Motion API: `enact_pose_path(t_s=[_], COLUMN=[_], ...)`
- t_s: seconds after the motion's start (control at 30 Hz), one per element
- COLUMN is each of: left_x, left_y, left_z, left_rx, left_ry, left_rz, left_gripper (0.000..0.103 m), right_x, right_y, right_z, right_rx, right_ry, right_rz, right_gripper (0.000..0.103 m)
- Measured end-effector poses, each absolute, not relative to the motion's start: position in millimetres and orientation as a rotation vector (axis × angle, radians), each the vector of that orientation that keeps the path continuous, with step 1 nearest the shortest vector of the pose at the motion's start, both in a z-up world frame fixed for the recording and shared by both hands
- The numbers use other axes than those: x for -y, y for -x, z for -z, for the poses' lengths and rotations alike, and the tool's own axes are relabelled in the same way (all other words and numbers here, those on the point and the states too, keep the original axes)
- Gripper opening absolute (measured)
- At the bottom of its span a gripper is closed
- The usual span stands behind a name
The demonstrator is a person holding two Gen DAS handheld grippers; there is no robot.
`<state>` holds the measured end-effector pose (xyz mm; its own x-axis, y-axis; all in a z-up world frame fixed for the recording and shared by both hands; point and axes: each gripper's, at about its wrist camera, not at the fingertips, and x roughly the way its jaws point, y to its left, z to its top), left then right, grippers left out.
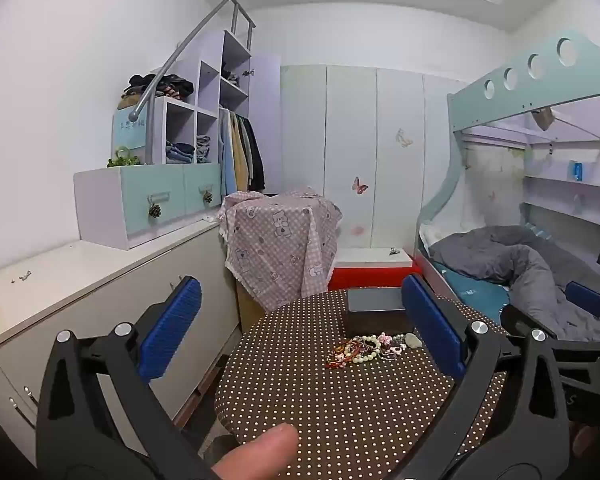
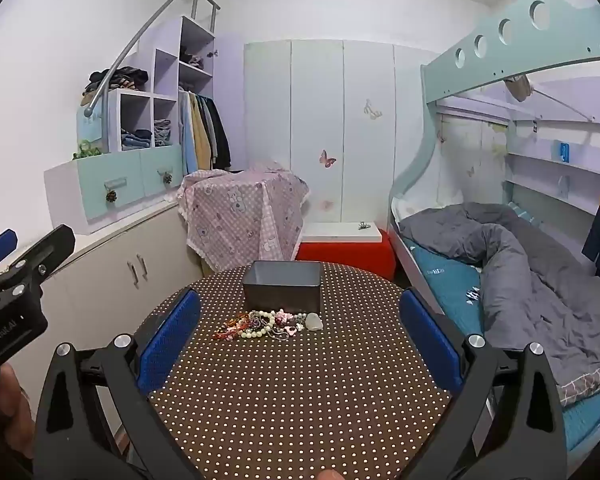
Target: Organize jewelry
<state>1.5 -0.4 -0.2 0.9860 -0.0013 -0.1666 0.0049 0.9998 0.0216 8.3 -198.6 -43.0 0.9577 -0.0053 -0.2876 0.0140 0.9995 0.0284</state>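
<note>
My left claw (image 1: pixel 300 328) and right claw (image 2: pixel 300 332) are both wide apart, holding nothing. The jewelry pile (image 2: pixel 268 324) near the counter's (image 2: pixel 300 400) far edge, by the box (image 2: pixel 282 290), looks light, floppy, tangly; I'd pinch one bead loop.

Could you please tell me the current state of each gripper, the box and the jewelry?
Left gripper: open, empty, above the table.
Right gripper: open, empty.
Dark box: open-topped, upright; contents not visible.
Jewelry pile: heaped loose on the dotted tablecloth, in front of the box.
</note>
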Motion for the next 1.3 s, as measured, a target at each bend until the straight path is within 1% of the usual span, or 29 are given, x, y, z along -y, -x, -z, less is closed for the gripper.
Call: enact_pose_path(t_s=[0.7, 1.3], left_x=[-2.7, -1.1], left_y=[4.1, -10.7], left_z=[-10.7, -12.9], left_rx=[-0.152, -0.159], left_ry=[0.004, 0.005], left_rz=[0.005, 0.015], left_gripper=[0.098, 0.098], right_x=[193.4, 193.4], right_y=[1.5, -3.1], right_z=[27.9, 19.9], right_rx=[-0.248, -0.223], right_ry=[-0.016, -0.011], right_rz=[-0.002, -0.006], right_gripper=[0.095, 0.095])
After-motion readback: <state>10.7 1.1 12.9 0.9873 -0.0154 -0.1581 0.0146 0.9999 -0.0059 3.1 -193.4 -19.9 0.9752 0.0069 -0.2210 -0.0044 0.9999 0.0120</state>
